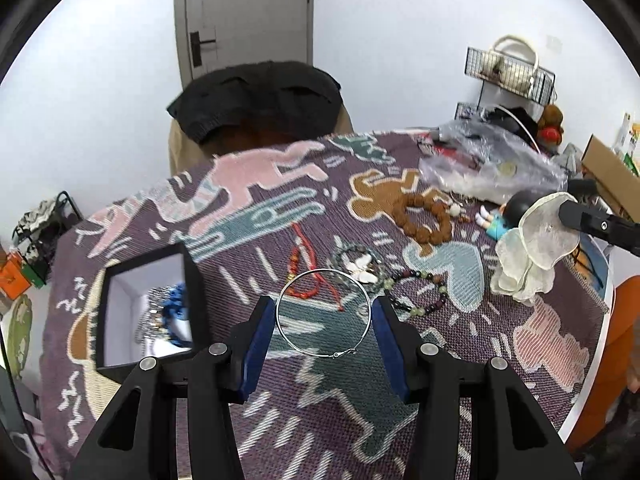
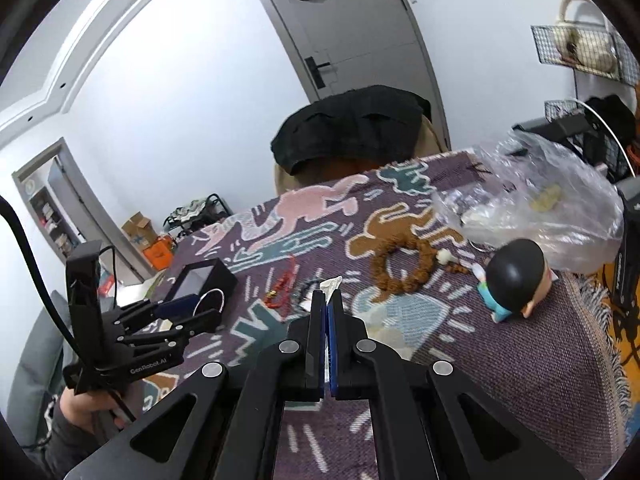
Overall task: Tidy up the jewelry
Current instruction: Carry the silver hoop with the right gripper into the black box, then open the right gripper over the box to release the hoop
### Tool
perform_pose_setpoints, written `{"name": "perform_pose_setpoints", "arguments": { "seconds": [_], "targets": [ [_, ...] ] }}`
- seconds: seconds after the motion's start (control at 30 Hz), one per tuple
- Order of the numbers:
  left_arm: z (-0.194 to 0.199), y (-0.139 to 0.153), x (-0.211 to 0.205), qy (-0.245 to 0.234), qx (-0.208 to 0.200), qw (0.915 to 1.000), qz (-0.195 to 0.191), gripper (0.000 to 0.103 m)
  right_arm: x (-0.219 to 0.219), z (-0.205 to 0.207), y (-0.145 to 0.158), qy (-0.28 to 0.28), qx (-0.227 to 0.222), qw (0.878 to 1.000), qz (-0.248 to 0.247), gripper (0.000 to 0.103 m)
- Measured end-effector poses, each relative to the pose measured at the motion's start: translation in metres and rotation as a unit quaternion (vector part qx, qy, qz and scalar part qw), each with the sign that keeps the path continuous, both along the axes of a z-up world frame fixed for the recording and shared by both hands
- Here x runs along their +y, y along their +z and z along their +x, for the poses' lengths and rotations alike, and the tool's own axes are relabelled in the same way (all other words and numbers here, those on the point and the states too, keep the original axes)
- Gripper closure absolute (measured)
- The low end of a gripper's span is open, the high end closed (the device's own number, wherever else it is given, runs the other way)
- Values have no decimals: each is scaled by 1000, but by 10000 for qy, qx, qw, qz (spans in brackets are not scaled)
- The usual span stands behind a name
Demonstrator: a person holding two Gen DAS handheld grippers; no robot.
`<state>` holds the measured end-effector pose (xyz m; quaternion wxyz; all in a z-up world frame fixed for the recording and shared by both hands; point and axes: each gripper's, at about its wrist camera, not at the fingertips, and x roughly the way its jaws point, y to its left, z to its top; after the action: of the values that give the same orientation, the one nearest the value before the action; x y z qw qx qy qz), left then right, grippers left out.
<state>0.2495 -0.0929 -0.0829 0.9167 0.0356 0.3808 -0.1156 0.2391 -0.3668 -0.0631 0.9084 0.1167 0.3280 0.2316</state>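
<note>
Between the blue pads of the left gripper (image 1: 324, 320) hangs a thin silver hoop (image 1: 323, 313), a plain wire circle with a small clasp at its lower edge; the pads press its two sides, so the jaws are clamped on it above the patterned cloth (image 1: 280, 208). Beyond the hoop on the cloth lie a red cord bracelet (image 1: 303, 268), a dark bead bracelet with green beads (image 1: 416, 292), a brown wooden bead bracelet (image 1: 422, 218) and a white butterfly piece (image 1: 362, 270). To the left sits a black box (image 1: 148, 312) with a white lining, blue beads and something silver inside it. The right wrist view shows the box only from the side, its inside hidden, and the left gripper (image 2: 202, 310) with the hoop (image 2: 210, 300) small at the left edge, a hand (image 2: 86, 404) beneath it. Only the left view shows what the right gripper (image 1: 560, 210) holds: a pale ruffled fabric piece (image 1: 532, 248). From its own camera the right gripper (image 2: 326, 300) has its jaws pressed together, just a white scrap (image 2: 333, 283) peeking above the tips. A doll (image 2: 514, 276) lies near a plastic bag (image 2: 540, 200).
</note>
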Motion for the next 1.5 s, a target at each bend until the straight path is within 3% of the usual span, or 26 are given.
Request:
{"name": "perform_pose_setpoints", "arguments": {
  "seconds": [0.47,0.8,1.03,1.1,1.17,1.2,1.5],
  "targets": [
    [-6,33,82,599,-297,9976,-186,51,58,-2,34,381,-321,9987,-123,101],
    [6,22,129,918,-141,9949,-396,51,105,9,45,688,-384,9966,-244,101],
    [24,6,140,978,49,9933,-613,49,128,20,44,795,-339,9957,-339,101],
    [29,1,143,990,160,9927,-675,40,134,24,43,820,-318,9955,-366,101],
    [29,-1,147,1035,172,9914,-787,20,142,28,42,868,-307,9950,-386,101],
    [28,-1,150,1056,127,9906,-861,17,145,30,42,893,-302,9948,-392,101],
    [9,8,189,1631,-28,9812,-1034,15,192,53,31,1385,-228,9898,-263,101]
  ]
}}
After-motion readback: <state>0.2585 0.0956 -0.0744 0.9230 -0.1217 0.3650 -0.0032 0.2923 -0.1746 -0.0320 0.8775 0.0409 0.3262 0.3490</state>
